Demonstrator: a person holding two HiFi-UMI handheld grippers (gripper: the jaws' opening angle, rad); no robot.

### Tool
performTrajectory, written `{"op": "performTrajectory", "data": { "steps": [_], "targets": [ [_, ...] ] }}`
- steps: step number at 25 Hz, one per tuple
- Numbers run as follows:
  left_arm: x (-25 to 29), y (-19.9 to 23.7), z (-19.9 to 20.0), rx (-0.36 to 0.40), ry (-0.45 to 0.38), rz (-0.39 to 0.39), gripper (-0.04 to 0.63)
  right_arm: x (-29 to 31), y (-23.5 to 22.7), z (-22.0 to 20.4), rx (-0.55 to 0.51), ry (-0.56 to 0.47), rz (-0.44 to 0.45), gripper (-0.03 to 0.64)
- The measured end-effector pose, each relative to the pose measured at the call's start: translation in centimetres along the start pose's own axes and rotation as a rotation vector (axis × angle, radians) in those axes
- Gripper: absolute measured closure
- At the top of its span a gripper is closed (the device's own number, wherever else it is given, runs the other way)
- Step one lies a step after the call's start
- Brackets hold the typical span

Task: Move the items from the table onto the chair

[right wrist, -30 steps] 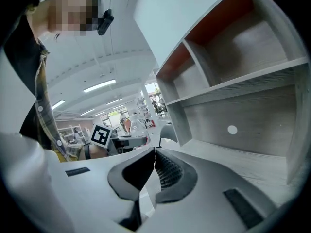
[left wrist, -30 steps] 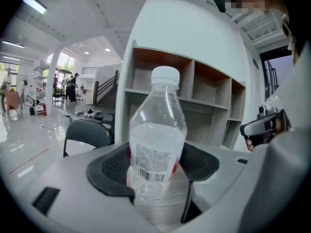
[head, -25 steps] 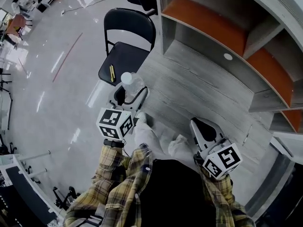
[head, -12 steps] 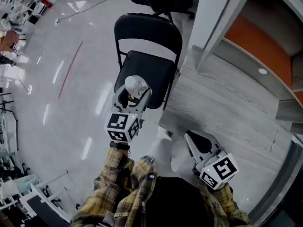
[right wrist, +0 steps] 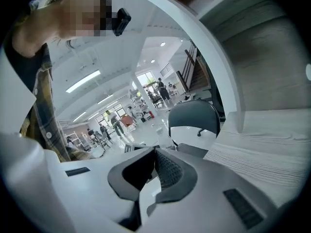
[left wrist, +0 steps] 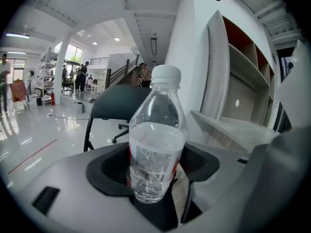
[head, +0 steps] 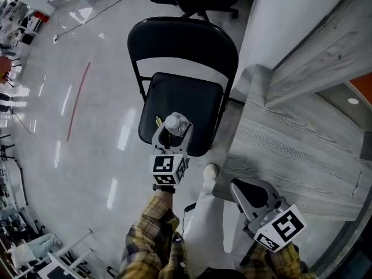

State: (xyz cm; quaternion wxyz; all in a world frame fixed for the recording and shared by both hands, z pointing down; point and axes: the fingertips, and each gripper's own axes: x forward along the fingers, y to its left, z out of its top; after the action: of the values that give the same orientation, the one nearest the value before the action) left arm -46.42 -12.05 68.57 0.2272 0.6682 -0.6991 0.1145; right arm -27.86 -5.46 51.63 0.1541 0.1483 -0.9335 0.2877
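bottle [head: 176, 122] above chair [head: 192, 95] seat | pen [head: 158, 121] on seat | table [head: 290, 150] right of chair

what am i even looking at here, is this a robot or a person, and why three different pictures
No robot here: a person in plaid sleeves holds a hand-held two-jaw gripper in each hand. The top-down picture comes from a camera on their head. The other two come from cameras riding on each gripper, looking along its jaws. The left gripper is clamped on a clear water bottle and holds it over the seat of a black folding chair, where a small yellow thing lies. The right gripper is shut and empty, near the edge of the grey table. The patterned cubes are part of the grippers.
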Motion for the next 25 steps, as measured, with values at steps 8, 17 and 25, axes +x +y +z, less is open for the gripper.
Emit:
{"op": "performTrajectory", "data": {
  "steps": [8,17,25],
  "targets": [
    [6.5,3.4,-8.6,-0.006,0.085,0.034,0.285,3.3,-4.4,-1.7,0.024,0.017,-0.025,0.598],
    [9.0,5.0,-13.9,-0.013,0.166,0.050,0.284,4.8,-5.6,-3.2,0.087,-0.003,-0.007,0.598],
    [8.5,5.1,-14.8,-0.076,0.187,0.043,0.268,4.3,-5.2,-2.8,0.088,-0.018,-0.016,0.598]
  ]
}}
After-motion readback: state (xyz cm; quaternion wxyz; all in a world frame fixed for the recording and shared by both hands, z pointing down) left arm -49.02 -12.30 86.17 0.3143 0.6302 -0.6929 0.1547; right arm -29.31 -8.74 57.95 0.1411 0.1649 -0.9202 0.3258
